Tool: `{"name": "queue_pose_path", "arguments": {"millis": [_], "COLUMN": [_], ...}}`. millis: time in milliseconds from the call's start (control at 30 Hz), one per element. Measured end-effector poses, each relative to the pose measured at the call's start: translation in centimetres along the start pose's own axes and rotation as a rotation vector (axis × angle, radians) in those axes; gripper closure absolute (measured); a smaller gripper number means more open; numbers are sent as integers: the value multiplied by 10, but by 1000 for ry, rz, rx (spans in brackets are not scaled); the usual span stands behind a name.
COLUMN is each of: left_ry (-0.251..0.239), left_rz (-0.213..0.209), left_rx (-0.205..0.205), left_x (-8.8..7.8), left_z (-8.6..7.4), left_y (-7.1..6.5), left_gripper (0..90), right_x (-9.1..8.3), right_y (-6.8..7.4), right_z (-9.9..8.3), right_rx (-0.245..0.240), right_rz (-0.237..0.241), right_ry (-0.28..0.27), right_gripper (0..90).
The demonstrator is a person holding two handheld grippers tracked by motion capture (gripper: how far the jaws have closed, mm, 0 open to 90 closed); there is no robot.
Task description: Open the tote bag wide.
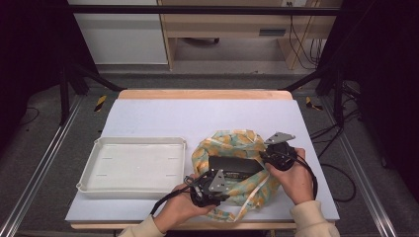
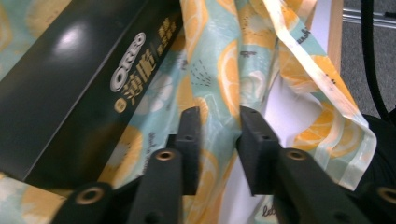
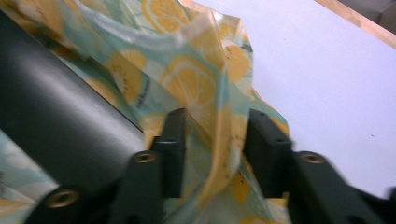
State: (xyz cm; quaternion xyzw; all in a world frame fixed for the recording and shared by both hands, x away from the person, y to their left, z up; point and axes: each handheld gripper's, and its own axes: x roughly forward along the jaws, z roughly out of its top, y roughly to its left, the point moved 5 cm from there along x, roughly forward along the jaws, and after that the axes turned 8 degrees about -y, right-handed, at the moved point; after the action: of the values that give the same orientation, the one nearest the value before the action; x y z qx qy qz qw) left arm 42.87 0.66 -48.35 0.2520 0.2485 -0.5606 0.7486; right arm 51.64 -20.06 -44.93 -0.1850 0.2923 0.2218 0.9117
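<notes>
Holding: 2 hands hold 2 grippers at the near side of the white table, both at the bag.
Bag: the bag with yellow lemon slices on it lies on the table, to the right of the tray and near the front edge. Its top is open.
Box: a long black box with the word OREO on it lies inside the bag, partly sticking out.
Left gripper: the left gripper is at the near edge of the bag. In the left gripper view a fold of the bag cloth runs between the 2 black jaws. The jaws are a little apart and I cannot tell if they squeeze the cloth.
Right gripper: the right gripper is at the right edge of the bag. In the right gripper view the bag's rim stands between its jaws. There is a gap at the right jaw, so they do not pinch it.
Tray: a white tray sits on the left part of the table, just beside the bag.
</notes>
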Motion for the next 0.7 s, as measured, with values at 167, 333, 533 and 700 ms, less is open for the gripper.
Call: {"name": "queue_pose_path", "arguments": {"millis": [167,333,533,700], "left_ry": [8,12,28,34], "left_rz": [-12,-25,-27,-44], "left_rx": [7,15,19,4], "left_x": [2,9,8,8], "left_z": [1,1,-1,-3], "left_y": [-3,-9,-10,-10], "left_gripper": [854,875,891,900], "right_x": [4,10,18,25], "right_y": [-5,-15,-18,-22], "right_z": [-8,-20,-32,-41], "right_rx": [-11,4,22,31], "right_rz": [-1,-2,12,25], "right_ry": [19,38,61,77], "right_gripper": [833,889,895,899]}}
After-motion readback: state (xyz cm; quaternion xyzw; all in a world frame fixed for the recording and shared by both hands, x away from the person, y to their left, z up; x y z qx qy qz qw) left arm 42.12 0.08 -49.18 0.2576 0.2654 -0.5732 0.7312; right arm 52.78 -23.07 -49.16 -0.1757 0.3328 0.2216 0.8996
